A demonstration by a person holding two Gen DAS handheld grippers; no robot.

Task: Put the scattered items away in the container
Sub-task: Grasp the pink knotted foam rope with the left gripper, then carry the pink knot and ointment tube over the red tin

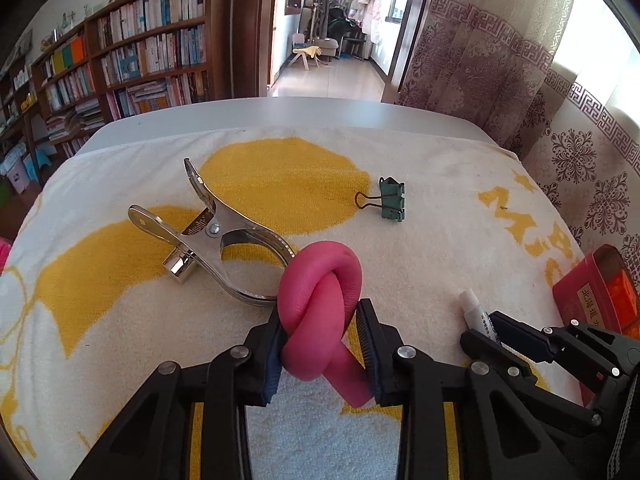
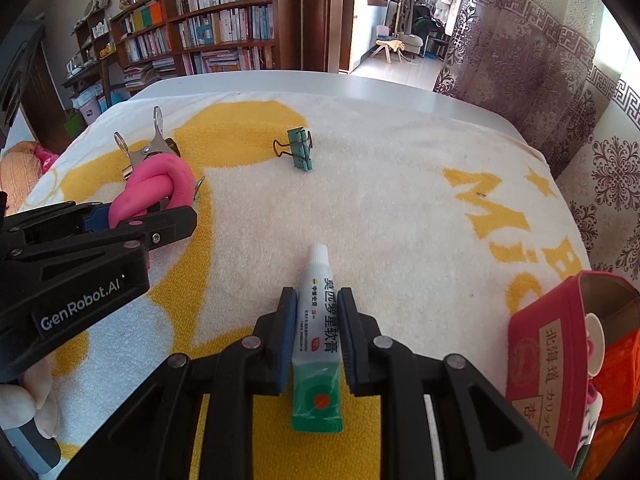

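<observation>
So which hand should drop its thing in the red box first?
Probably the right. The right hand-held gripper is shut on the ointment tube, and the red box sits just beside it on that side. The left hand-held gripper holds the pink knot farther from the box.

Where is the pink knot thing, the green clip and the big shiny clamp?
pink knot (image 1: 320, 276), left wrist view, on the top loop of the knot.
green clip (image 1: 393, 199), left wrist view, on its green body.
shiny clamp (image 1: 216, 220), left wrist view, near the pivot screw.
</observation>
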